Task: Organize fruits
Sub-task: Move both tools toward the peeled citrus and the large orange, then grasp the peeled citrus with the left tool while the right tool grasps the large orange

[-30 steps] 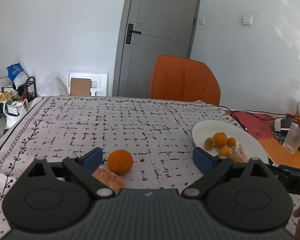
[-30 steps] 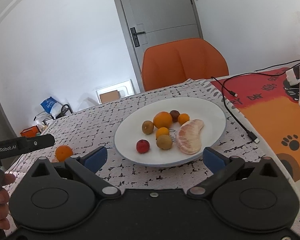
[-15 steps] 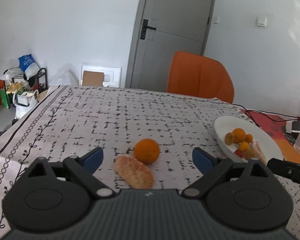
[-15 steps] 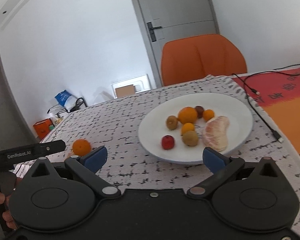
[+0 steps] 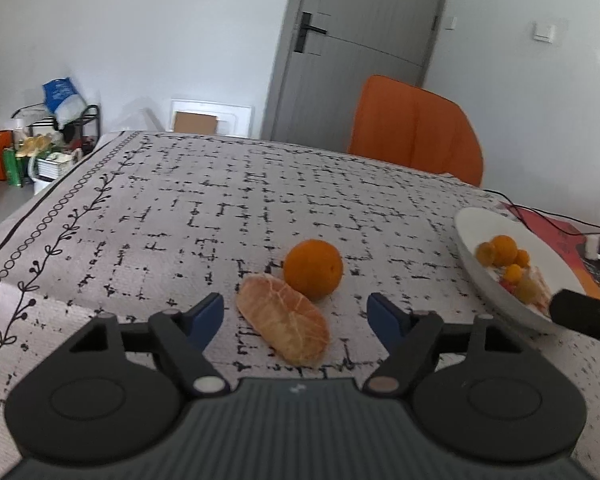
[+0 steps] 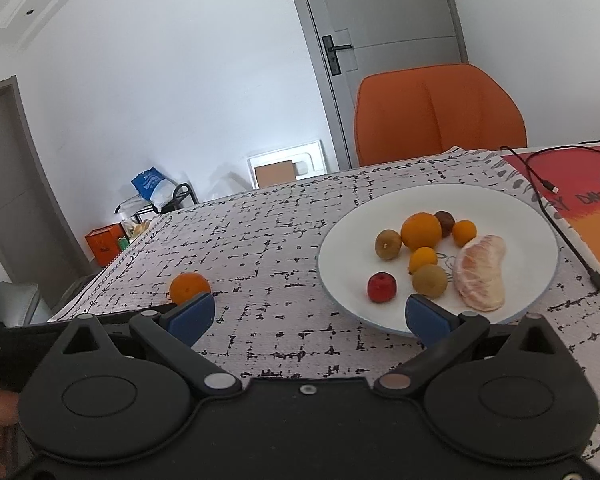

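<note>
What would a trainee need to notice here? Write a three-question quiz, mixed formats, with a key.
1. True or false: the left gripper is clamped on the whole orange.
2. How many fruits lie on the white plate? A five, B eight, C eleven.
3. Name the fruits that lie off the plate.
Key: 1 false; its jaws have just been closing, with the peeled citrus piece between them, untouched. 2 B. 3 the whole orange and the peeled citrus piece.
</note>
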`<state>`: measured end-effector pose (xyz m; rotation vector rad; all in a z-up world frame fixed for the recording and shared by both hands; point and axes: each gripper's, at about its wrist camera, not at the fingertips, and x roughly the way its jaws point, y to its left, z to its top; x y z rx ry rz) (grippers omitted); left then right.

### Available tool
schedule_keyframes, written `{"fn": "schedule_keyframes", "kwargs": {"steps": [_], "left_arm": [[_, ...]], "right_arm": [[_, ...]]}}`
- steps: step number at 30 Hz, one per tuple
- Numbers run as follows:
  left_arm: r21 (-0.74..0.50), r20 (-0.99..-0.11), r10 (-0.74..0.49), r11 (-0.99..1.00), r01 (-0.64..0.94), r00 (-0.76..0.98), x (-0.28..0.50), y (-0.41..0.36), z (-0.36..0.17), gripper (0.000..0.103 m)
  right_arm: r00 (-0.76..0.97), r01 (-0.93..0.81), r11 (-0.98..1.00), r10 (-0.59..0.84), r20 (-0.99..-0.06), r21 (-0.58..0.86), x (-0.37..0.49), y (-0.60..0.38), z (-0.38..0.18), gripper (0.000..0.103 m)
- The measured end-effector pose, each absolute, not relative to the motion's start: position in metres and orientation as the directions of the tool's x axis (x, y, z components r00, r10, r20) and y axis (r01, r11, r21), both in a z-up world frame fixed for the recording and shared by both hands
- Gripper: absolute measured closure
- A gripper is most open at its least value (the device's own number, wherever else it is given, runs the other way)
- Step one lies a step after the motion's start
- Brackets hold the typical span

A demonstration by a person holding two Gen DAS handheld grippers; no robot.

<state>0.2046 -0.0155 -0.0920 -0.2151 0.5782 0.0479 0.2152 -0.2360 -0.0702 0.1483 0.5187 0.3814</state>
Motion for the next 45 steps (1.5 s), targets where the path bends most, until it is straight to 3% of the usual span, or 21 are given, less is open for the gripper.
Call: {"fn": "schedule_keyframes", "kwargs": {"steps": [13, 18, 21, 33, 45], "left_arm": [[-0.134, -0.589, 0.076, 0.973, -0.19, 0.804, 0.219, -0.009, -0.1, 0.041], [-0.18, -0.589, 0.038, 0.968, -0.176, 0.807, 0.211, 0.005, -0.099, 0.062], [-0.22, -0.586, 0.001, 0.962, -0.161, 0.81, 0.207, 0.014, -0.1, 0.069], [-0.24, -0.555, 0.013, 0.955, -0.176, 0.832, 0.188, 0.041, -0.086, 0.071], [-0.229, -0.527, 0.088, 0.943, -0.241, 0.845, 0.174, 0.075, -0.075, 0.071]], "right_arm": [[0.787, -0.328, 0.914, 0.405, -0.466, 0.24, 0.221, -0.225, -0.071, 0.0], [0.775, -0.362, 0.902, 0.432, -0.461, 0.236, 0.222, -0.208, -0.07, 0.0], [0.766, -0.382, 0.894, 0.448, -0.461, 0.235, 0.224, -0.199, -0.069, 0.0], [0.718, -0.434, 0.871, 0.488, -0.496, 0.23, 0.243, -0.164, -0.079, 0.0], [0.67, -0.48, 0.852, 0.51, -0.54, 0.208, 0.26, -0.127, -0.089, 0.013]]}}
